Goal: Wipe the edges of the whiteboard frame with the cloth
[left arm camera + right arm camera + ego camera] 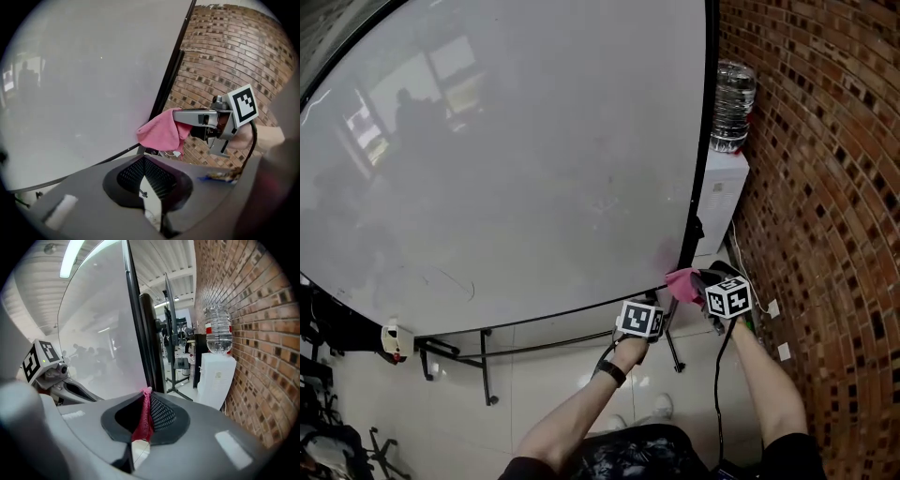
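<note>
Scanning L to R: whiteboard [506, 159] fills most of the head view, its black frame [701, 159] running down the R side and along the btm. Left tongs [143, 161] sit just below the btm edge near the R corner. They're together w/ nothing btwn them, and not touching the board as far as we can tell. Next to them, the pink cloth [681, 283] is at the frame's lower R corner, against it or just beside; we can't confirm contact. Right tongs [146, 399] are clamped on the cloth, but only on a thin fold, w/ most of it hanging free out front.

Risks as we see them:
- Thin pinch + drag along the frame could pull the cloth out.
- Board is on a stand [485, 361]. W/ no brace from the L, a hard push may shift or swing it.
- Water dispenser [720, 192] and its bottle [732, 94] stand close to the R edge, brick wall [825, 234] right behind. Going up that side leaves little room, so we could knock them.
</note>
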A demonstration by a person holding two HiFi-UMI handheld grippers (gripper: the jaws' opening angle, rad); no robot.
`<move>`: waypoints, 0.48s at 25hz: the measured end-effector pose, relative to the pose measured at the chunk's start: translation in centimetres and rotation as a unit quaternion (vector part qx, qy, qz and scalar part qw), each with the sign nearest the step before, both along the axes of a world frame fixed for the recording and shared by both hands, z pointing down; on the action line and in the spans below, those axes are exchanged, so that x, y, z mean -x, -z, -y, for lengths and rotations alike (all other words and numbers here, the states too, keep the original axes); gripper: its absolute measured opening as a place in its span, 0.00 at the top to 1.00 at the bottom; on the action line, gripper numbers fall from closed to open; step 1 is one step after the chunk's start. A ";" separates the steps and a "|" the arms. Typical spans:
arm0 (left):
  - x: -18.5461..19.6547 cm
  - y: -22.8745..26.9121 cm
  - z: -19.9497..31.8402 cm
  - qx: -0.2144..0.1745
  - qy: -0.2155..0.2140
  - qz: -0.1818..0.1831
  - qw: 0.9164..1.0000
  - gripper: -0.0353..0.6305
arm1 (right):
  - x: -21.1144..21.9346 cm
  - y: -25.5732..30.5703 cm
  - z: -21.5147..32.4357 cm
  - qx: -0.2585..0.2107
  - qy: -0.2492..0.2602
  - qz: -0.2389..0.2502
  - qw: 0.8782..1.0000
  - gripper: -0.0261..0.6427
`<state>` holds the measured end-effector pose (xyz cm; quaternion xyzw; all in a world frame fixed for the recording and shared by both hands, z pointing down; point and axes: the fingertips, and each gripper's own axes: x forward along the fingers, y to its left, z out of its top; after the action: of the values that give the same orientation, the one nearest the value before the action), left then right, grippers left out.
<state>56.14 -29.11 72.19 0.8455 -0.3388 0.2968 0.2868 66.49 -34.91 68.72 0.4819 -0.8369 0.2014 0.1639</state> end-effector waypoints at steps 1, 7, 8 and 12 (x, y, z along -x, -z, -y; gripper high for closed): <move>0.7 0.6 -0.3 0.002 0.000 0.000 1.000 0.94 | 0.3 0.7 0.0 -0.002 0.005 0.001 1.000 0.92; 2.0 5.5 0.4 -0.042 -0.012 -0.042 0.998 0.94 | 0.8 6.6 0.9 -0.035 0.035 0.003 0.999 0.92; 2.7 5.4 0.6 -0.052 -0.015 -0.037 0.998 0.94 | 0.8 7.4 0.9 -0.040 0.039 0.001 0.998 0.92; 7.4 3.9 1.3 -0.079 -0.004 0.009 0.997 0.94 | 1.1 8.8 0.0 -0.048 0.034 -0.008 0.998 0.92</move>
<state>48.72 -30.39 68.26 0.8641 -0.3603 0.2783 0.2147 65.35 -34.91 59.94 0.4619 -0.8602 0.1514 0.1540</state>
